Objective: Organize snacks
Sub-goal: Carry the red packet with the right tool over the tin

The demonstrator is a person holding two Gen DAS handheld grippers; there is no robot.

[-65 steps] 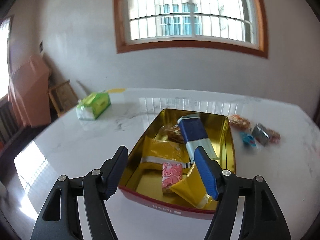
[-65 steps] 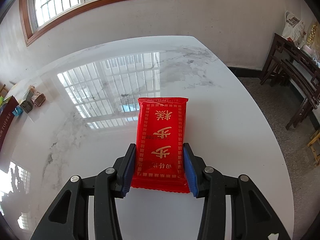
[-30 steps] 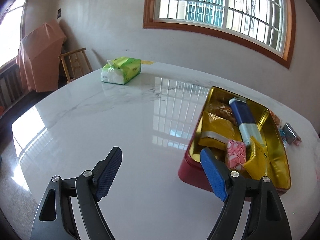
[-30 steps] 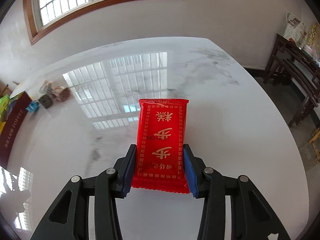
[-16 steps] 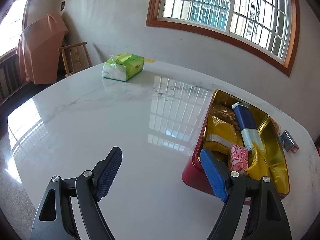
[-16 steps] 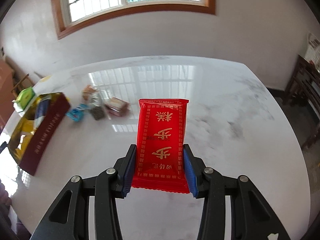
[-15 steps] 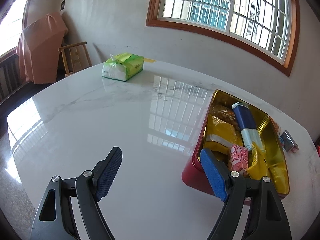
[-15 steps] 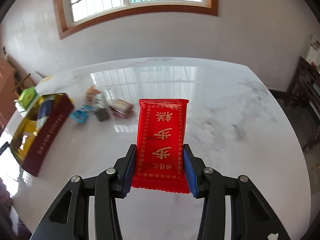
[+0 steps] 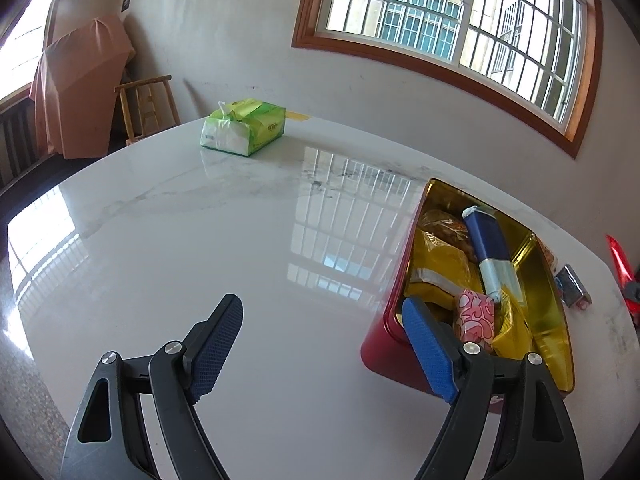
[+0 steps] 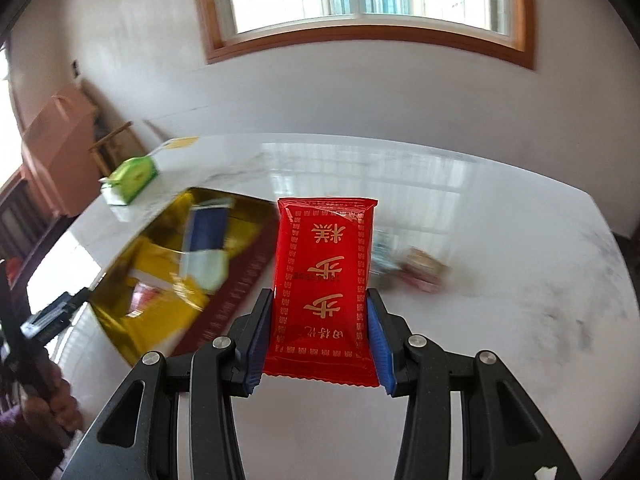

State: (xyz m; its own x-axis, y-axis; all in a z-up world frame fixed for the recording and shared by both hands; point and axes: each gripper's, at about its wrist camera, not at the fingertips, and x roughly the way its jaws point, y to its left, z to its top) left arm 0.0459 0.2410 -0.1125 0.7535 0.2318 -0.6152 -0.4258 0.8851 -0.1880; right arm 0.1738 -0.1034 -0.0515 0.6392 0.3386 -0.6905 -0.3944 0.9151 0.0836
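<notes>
1. The worktop [image 9: 200,240] is glossy white marble with faint grey veins, and the barred window [image 9: 460,28] reflects right off it. White walls, wood window frame, a wooden chair [image 9: 148,108] and something under a pinkish cover [image 9: 76,92] in the corner.
2. A green tissue pack [image 9: 244,126] sits near the far edge, well away from everything else.
3. The tin [image 9: 556,320], red outside and gold inside, sits on the worktop to the right in the left view, already holding yellow bags, a blue-and-white packet [image 9: 490,252] and a pink wrapped piece [image 9: 476,316].
4. The right claw [image 10: 320,344] is squeezed onto the red snack packet [image 10: 324,288], pads on its two long edges. The packet's long axis runs straight out along the fingers, far end pointing away, above the worktop, right beside the tin [image 10: 232,292] in that view.
5. A few small loose wrapped snacks [image 10: 420,268] lie blurry behind it.
6. The left claw [image 9: 324,348] hangs wide and holds nothing, next to the tin's near corner.
</notes>
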